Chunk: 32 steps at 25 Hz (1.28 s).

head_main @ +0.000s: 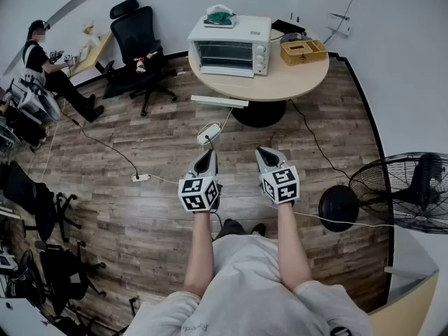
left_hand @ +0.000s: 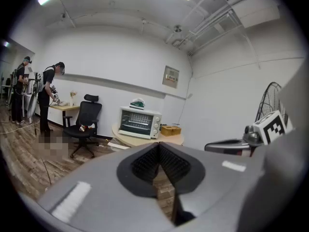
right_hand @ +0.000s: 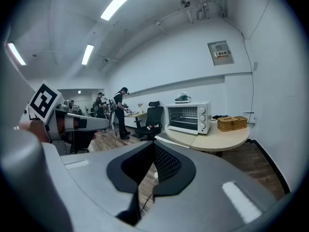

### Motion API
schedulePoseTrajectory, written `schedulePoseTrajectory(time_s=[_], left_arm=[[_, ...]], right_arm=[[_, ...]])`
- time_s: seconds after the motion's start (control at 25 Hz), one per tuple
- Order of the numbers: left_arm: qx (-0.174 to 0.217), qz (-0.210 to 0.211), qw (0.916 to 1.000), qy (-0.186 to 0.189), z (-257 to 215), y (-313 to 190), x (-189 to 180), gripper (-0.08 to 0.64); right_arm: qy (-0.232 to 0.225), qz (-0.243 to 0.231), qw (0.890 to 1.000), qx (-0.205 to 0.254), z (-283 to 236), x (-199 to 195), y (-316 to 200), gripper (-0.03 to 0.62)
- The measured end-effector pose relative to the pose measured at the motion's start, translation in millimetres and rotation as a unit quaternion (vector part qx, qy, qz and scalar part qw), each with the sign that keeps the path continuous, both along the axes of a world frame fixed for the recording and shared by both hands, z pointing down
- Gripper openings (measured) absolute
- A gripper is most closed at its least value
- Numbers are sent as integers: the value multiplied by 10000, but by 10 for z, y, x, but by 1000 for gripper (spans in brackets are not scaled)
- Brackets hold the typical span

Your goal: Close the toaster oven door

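Note:
The white toaster oven [head_main: 229, 46] stands on a round wooden table [head_main: 294, 79] at the far side of the room, also seen in the left gripper view [left_hand: 140, 123] and the right gripper view [right_hand: 188, 117]. Its racks show plainly, and a white strip juts out along the bottom of its front, so the door seems folded down. My left gripper [head_main: 206, 155] and right gripper [head_main: 265, 152] hang side by side over the wood floor, well short of the table. Both are shut with nothing between the jaws [left_hand: 158, 145] [right_hand: 153, 147].
A wicker box [head_main: 303, 51] sits on the table; a green item [head_main: 220, 16] lies on the oven. A white board [head_main: 219, 101], power strips [head_main: 208, 133] and cables lie on the floor between. An office chair [head_main: 140, 47] stands left, a fan [head_main: 409, 191] right, a person [head_main: 42, 58] far left.

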<state>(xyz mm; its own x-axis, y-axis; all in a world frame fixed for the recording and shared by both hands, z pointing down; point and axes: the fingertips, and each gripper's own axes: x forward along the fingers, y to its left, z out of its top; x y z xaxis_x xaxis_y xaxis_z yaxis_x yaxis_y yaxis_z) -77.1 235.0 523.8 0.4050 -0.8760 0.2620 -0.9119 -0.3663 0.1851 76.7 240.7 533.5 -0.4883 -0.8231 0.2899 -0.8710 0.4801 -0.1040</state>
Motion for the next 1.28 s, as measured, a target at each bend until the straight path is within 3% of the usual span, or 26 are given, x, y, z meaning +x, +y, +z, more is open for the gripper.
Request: schedulePoseTrajectory(time_s=[0.28,0.52,0.84,1.28], left_arm=[[-15,-86,10000,-12,-24,34,-25,58],[-95,-362,9993,34,36,53,-247,58],[-134,-420,9989,149,101,-118,-265,58],[-140,-375,9987,323,121,-891,-81,58]], right_arm=[[-36,-32,10000,54,-57,44,-84,0],[-827,-229,9963,26,-121,-20,-93,0],[-480,-374,9981,28,-49,-5,-188,0],[-333,-425,9985,17,-63,180,-836,0]])
